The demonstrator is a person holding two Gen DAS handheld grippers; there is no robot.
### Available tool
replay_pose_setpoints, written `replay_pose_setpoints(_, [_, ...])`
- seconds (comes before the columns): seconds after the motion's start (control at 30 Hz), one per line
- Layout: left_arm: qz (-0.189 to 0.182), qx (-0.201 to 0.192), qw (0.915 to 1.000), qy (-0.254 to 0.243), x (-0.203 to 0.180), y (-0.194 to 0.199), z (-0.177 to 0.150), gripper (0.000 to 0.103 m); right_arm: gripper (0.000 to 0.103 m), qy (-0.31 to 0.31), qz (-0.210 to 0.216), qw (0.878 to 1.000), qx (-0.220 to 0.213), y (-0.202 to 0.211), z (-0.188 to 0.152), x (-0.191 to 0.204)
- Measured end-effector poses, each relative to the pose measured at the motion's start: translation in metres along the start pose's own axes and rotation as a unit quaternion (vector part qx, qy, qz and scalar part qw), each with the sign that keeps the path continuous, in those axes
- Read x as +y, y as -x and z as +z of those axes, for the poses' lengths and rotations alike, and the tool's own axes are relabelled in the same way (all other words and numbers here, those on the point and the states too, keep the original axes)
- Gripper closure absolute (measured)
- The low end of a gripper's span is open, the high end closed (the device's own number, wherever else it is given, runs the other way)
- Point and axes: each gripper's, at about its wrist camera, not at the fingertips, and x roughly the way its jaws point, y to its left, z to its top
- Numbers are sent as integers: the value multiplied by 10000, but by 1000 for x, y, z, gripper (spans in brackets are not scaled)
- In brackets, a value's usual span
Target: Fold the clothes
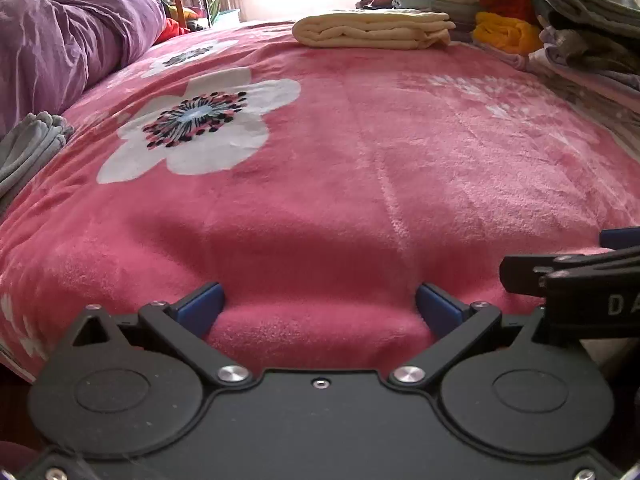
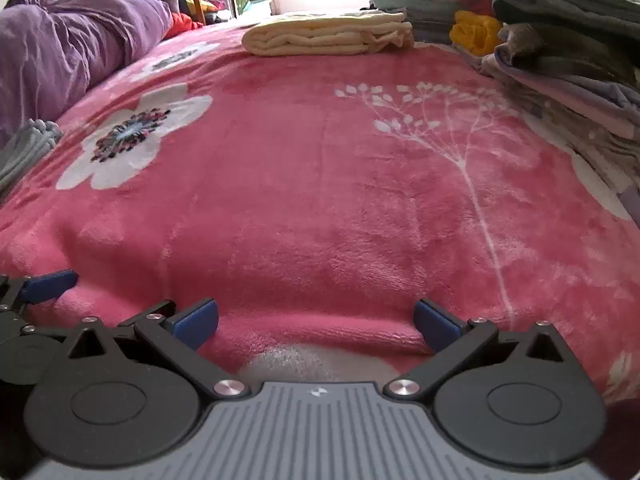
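Both tongs stand wide open at the near edge of the bed: in the left wrist view, the left gripper (image 1: 319, 306) spans a raised ridge of the pink flowered blanket (image 1: 320, 168), fluffy and spread flat, running away toward the far edge where a folded cream cloth (image 1: 372, 30) lies crosswise. In the right wrist view, the right gripper (image 2: 317, 318) likewise straddles the blanket's (image 2: 304, 184) near hem, the left gripper's blue pad (image 2: 50, 285) just beside it.

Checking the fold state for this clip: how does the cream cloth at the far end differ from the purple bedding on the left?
The cream cloth is folded into a flat, layered stack; the purple bedding is a rumpled heap. The cream cloth is low and compact; the purple bedding is taller and longer. Both rest on the pink floral blanket.
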Motion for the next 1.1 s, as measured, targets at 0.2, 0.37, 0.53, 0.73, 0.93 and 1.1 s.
replay_pose_setpoints(0.2, [-10, 40, 9999, 144, 3, 2, 5, 1, 0, -98, 106, 9999, -45, 5, 4, -1])
replay_pose_setpoints(0.37, [-146, -128, 9997, 136, 0, 21, 18, 1, 0, -117, 294, 9985, -438, 27, 12, 3])
replay_pose_setpoints(0.53, [-209, -464, 9986, 113, 4, 49, 40, 1, 0, -163, 147, 9911, -1316, 67, 22, -1])
replay_pose_setpoints(0.73, [-187, -717, 9958, 528, 30, 73, 58, 1, 0, -303, 122, 9896, -1400, 79, 30, -18])
replay_pose_setpoints(0.93, [-353, -788, 9935, 745, 41, 86, 64, 1, 0, -87, 135, 9936, -1118, 71, 27, -6])
replay_pose_setpoints(1.1, [-352, -760, 9938, 724, 44, 86, 66, 1, 0, -19, 170, 9939, -1087, 69, 25, 2])
